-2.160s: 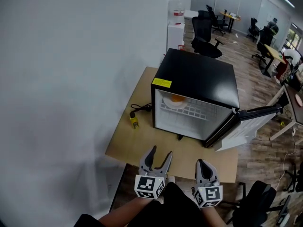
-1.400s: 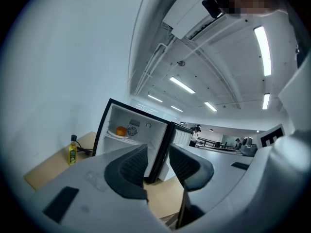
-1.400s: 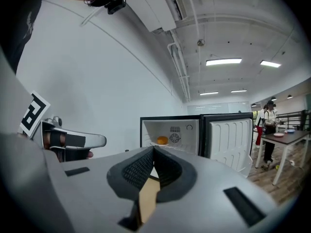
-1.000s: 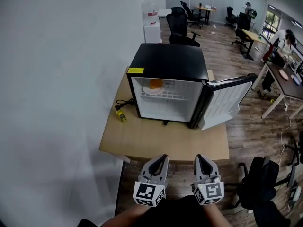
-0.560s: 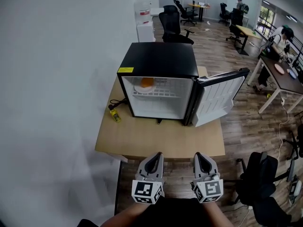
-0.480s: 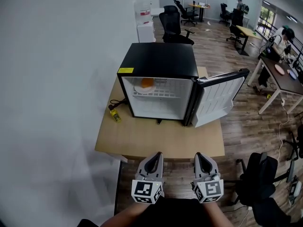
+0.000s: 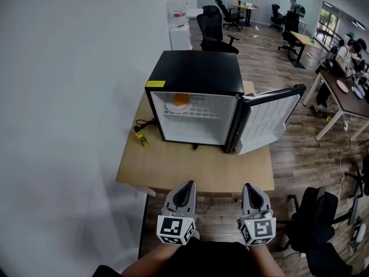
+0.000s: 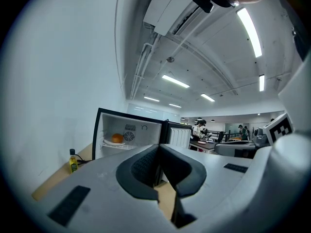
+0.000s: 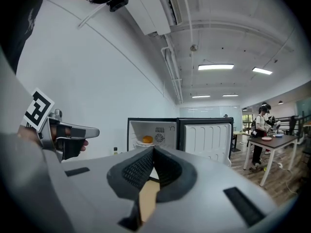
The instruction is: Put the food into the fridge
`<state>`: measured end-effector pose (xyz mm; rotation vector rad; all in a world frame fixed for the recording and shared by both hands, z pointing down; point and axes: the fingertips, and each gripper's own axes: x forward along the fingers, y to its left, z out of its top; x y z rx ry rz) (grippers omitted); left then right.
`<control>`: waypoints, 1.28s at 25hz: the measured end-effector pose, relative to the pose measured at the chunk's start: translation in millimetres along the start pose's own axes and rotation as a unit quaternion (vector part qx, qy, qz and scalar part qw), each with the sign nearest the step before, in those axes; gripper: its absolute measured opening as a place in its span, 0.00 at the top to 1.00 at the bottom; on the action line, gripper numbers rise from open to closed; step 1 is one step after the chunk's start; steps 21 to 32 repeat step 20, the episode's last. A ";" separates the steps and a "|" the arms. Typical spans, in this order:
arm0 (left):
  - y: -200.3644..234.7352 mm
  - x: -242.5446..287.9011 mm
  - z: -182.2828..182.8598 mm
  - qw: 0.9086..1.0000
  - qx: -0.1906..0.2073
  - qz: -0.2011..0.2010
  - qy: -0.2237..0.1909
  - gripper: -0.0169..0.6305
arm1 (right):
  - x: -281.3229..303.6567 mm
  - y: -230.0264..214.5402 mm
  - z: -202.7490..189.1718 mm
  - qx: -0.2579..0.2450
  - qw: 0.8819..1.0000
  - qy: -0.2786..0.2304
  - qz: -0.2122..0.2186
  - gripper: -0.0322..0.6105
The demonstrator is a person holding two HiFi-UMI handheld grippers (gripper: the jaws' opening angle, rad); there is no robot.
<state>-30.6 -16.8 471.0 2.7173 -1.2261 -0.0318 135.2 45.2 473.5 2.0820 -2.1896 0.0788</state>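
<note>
The fridge (image 7: 199, 77) stood on a wooden bench (image 7: 190, 169) against the white wall, its black top facing up and its white inside in plain sight. Its door (image 7: 268, 120) was swung wide open to the right of the fridge, with the white ribbed inner side showing. The food, an orange piece (image 7: 181, 98), was already inside the fridge. It sat on a pale plate (image 7: 172, 105) at the left end of the upper wire shelf, close under the fridge's roof. The lower part of the fridge showed only white walls.

To the left of the fridge, a small yellow bottle (image 7: 140, 138) lay on the bench beside a black cable (image 7: 145, 122) that ran toward the fridge's side.

Both tools were held well in front of the fridge, at the near edge of the bench, side by side and pointing toward the open fridge. The left tool (image 7: 188, 185) had its jaws pressed together, the dark pads meeting at the tip with nothing held. The right tool (image 7: 248, 187) was likewise closed, its pads touching at the tip and gripping nothing. Neither tool touched the fridge, the door or the bench.

Behind the fridge stood a black office chair (image 7: 213, 27) and a white cabinet (image 7: 180, 34) on the wood floor. Farther to the right of the fridge, people (image 7: 346, 53) sat at a desk (image 7: 345, 94).
</note>
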 end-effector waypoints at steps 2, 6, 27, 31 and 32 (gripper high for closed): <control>2.8 -0.8 -0.9 1.000 0.002 0.002 0.002 0.95 | 1.4 1.1 0.0 -0.002 1.000 0.000 0.001 0.86; 9.8 -2.7 -3.1 1.000 -0.001 0.002 0.005 0.95 | 4.4 5.7 3.9 -0.004 1.000 -0.009 0.002 0.86; 30.7 -15.8 -5.5 1.000 -0.003 0.001 -0.002 0.95 | 12.2 22.4 -1.9 -0.001 1.000 -0.011 0.003 0.86; 30.7 -15.8 -5.5 1.000 -0.003 0.001 -0.002 0.95 | 12.2 22.4 -1.9 -0.001 1.000 -0.011 0.003 0.86; 30.7 -15.8 -5.5 1.000 -0.003 0.001 -0.002 0.95 | 12.2 22.4 -1.9 -0.001 1.000 -0.011 0.003 0.86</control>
